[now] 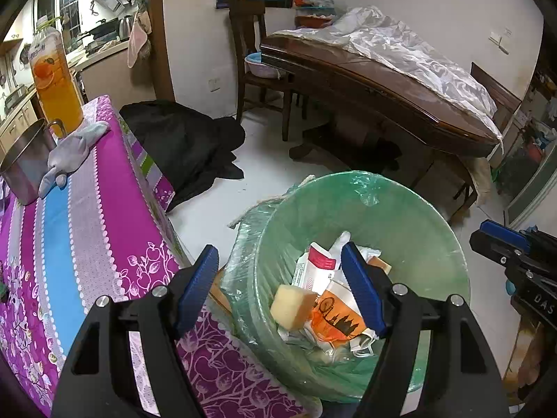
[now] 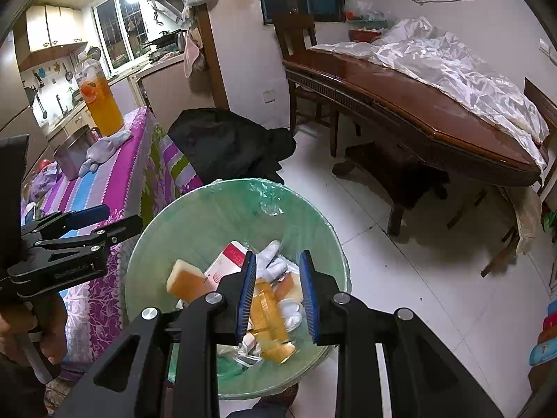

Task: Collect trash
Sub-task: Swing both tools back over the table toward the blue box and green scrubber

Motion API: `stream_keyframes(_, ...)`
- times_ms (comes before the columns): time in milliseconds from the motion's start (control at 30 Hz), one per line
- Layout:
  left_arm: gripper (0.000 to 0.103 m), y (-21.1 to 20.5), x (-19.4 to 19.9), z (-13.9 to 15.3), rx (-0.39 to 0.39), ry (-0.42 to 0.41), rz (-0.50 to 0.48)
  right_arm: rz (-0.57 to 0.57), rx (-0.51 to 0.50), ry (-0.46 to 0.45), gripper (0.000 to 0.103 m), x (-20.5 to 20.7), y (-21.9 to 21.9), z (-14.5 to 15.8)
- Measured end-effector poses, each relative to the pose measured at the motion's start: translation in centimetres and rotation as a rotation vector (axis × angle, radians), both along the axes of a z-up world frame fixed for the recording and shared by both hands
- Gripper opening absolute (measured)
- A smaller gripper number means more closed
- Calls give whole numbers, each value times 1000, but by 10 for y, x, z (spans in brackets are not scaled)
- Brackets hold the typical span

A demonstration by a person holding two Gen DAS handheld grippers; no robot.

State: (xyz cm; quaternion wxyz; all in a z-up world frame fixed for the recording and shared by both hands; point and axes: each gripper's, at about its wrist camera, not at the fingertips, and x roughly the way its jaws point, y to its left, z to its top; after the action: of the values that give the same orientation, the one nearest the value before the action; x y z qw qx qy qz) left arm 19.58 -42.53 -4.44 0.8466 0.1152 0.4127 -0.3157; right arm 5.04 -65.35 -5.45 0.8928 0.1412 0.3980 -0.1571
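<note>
Both grippers, left gripper (image 1: 280, 287) and right gripper (image 2: 278, 292), hover with jaws spread, empty, above the green-lined trash bin (image 2: 195, 216); a yellow sponge (image 1: 291, 306) lies inside at 9 o'clock.

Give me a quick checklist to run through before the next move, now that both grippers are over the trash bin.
1. Left gripper open and holding nothing: ok.
2. Right gripper open: ok.
3. Orange package free of the right gripper's fingers: cannot tell, it looks blurred.
4. Green liner folded over the trash bin rim: ok.
5. Sponge inside the bin: ok.
6. Table free of trash: cannot tell; glove, pot and drink bottle sit there.
</note>
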Motion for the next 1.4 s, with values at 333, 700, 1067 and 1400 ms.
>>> stream_keyframes(333,70,9,-1,3,-12,-4,-3,9,-13,-7,27,3,10,6)
stream_keyframes(700,70,75,18,4,-9,-19,69,140,16,-132,30,16,75,26)
stream_keyframes(1067,70,272,69,14,-34,-37,392,425,58,-127,30,87,215,19)
stream_keyframes(1400,69,465,123,-7,-124,82,749,697,52,-79,30,174,358,13)
